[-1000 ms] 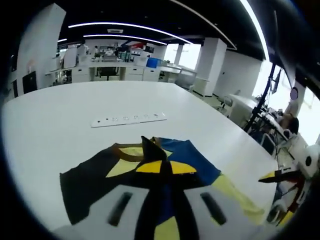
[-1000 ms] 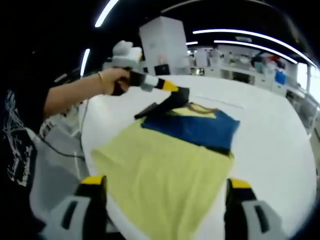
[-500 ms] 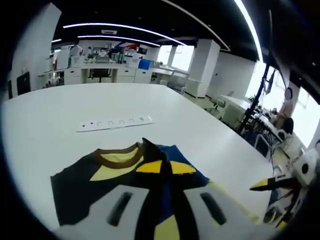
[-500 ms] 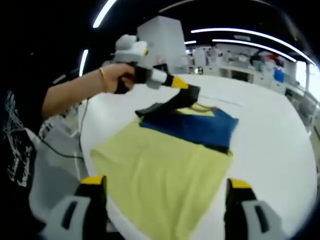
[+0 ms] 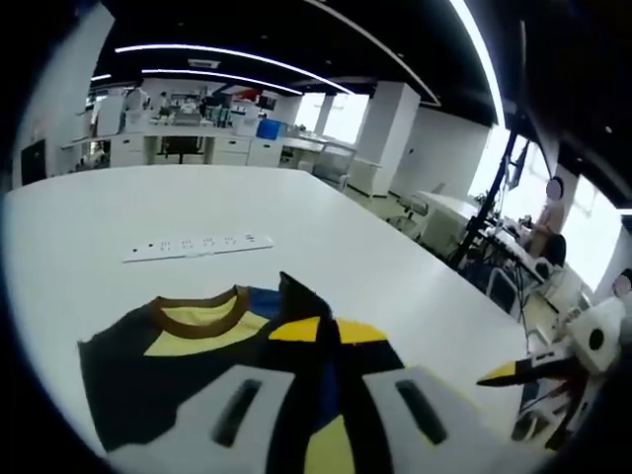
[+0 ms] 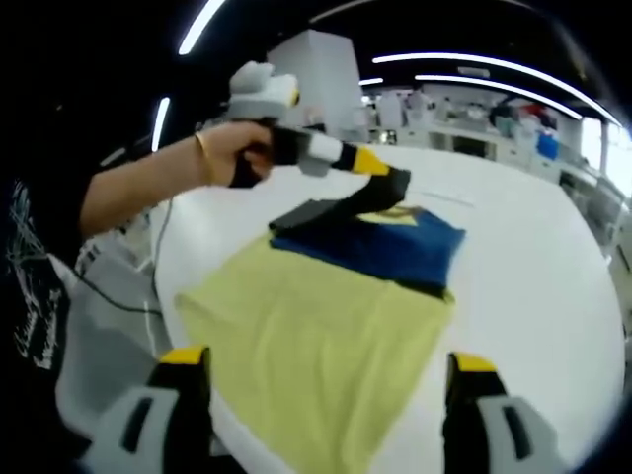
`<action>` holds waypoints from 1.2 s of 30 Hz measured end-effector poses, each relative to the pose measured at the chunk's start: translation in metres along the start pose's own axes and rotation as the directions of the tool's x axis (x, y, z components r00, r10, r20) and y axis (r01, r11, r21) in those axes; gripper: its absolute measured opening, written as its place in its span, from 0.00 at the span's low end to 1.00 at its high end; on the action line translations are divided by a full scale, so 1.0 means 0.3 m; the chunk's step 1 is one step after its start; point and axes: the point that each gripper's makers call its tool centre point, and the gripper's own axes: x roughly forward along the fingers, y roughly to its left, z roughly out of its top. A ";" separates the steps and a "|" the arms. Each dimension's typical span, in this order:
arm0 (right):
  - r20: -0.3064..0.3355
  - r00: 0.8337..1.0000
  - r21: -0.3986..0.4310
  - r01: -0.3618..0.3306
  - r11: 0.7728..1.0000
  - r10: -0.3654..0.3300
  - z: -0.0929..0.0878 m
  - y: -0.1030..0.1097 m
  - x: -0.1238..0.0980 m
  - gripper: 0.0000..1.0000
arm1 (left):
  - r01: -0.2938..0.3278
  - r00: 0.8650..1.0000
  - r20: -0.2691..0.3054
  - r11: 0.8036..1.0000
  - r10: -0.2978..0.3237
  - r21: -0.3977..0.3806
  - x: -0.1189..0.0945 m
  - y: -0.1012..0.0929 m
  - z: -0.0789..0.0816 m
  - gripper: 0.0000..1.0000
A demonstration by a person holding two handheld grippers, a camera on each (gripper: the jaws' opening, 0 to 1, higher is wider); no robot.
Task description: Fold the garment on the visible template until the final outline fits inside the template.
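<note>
Two claws at work: left claw (image 6: pixel 380 190) was clamped on the garment (image 6: pixel 326 326), lifting its dark edge for a fold; right claw (image 6: pixel 321 395) hung apart over the tabletop (image 6: pixel 533 257).

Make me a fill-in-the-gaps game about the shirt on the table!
The left gripper is shut on the ____.
The shirt's neck band is ____.
The right gripper's jaws are ____.
The big table is ____.
Missing words: shirt, brown, open, white.
</note>
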 end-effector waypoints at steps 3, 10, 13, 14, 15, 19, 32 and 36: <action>0.002 1.000 0.005 0.007 1.000 -0.007 -0.001 -0.008 -0.003 0.99 | 0.010 1.000 -0.005 1.000 -0.010 0.003 0.017 -0.023 -0.010 0.01; 0.005 1.000 0.017 0.014 1.000 -0.014 -0.010 -0.019 -0.008 0.99 | 0.037 0.999 -0.029 0.999 -0.037 0.004 0.050 -0.079 -0.051 0.01; 0.005 1.000 0.023 0.019 1.000 -0.019 -0.014 -0.024 -0.011 0.99 | 0.046 0.998 -0.033 0.999 -0.046 0.008 0.061 -0.090 -0.062 0.01; 0.007 1.000 0.025 0.021 0.999 -0.021 -0.015 -0.027 -0.012 0.99 | 0.048 0.998 -0.035 0.999 -0.048 0.005 0.063 -0.098 -0.065 0.00; 0.008 1.000 0.028 0.022 0.999 -0.023 -0.015 -0.029 -0.013 0.99 | 0.049 0.998 -0.036 0.999 -0.049 0.002 0.067 -0.102 -0.068 0.00; 0.010 1.000 0.033 0.027 0.999 -0.027 -0.017 -0.034 -0.015 0.99 | 0.051 0.997 -0.053 0.999 -0.051 0.007 0.089 -0.111 -0.098 0.00; 0.013 0.999 0.049 0.033 0.998 -0.034 -0.031 -0.049 -0.018 0.99 | 0.134 0.978 -0.167 0.991 -0.127 0.028 0.155 -0.182 -0.282 0.01; 0.019 0.999 0.049 0.034 0.998 -0.035 -0.030 -0.054 -0.023 0.99 | 0.166 0.971 -0.182 0.985 -0.154 0.051 0.138 -0.211 -0.303 0.14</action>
